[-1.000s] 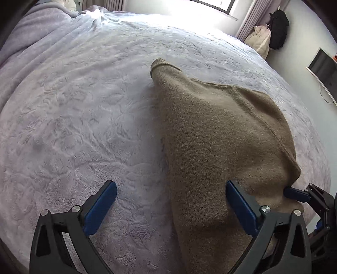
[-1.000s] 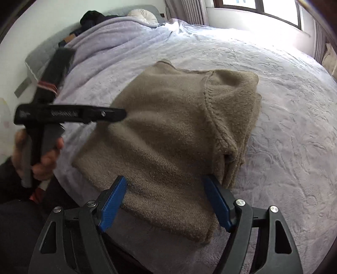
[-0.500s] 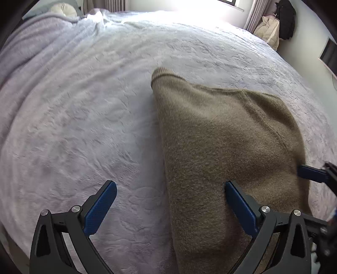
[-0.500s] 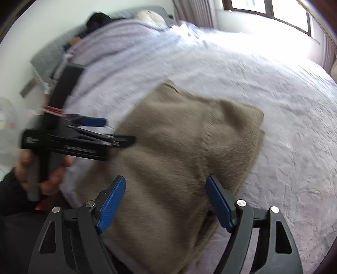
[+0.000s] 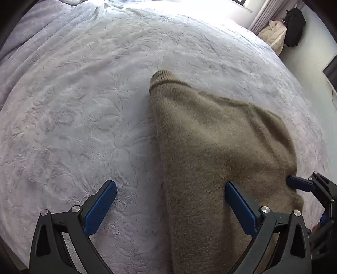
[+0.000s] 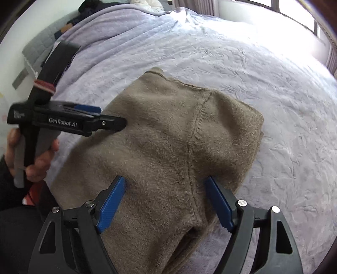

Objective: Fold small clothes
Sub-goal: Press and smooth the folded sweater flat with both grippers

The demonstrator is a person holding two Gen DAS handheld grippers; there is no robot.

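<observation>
A tan knitted sweater (image 5: 210, 147) lies partly folded on the pale lavender bed cover (image 5: 84, 105); its ribbed cuff points toward the far side. It also shows in the right wrist view (image 6: 164, 143). My left gripper (image 5: 170, 200) is open, its right finger over the sweater's near part, its left finger over the bare cover. My right gripper (image 6: 166, 198) is open over the sweater's near edge, straddling a seam. The left gripper also shows in the right wrist view (image 6: 101, 120), held in a hand at the sweater's left side. The right gripper shows in the left wrist view (image 5: 303, 185) at the sweater's right edge.
The bed cover (image 6: 273, 105) spreads far around the sweater. A pillow and dark clothes (image 6: 90, 8) lie at the head of the bed. Bags (image 5: 282, 31) stand by the wall beyond the bed, and a screen (image 5: 331, 69) hangs on the right wall.
Both grippers have moved forward over the sweater. The left gripper moved from beside the sweater's left edge to above it. The sweater's fold looks looser and more bulged.
</observation>
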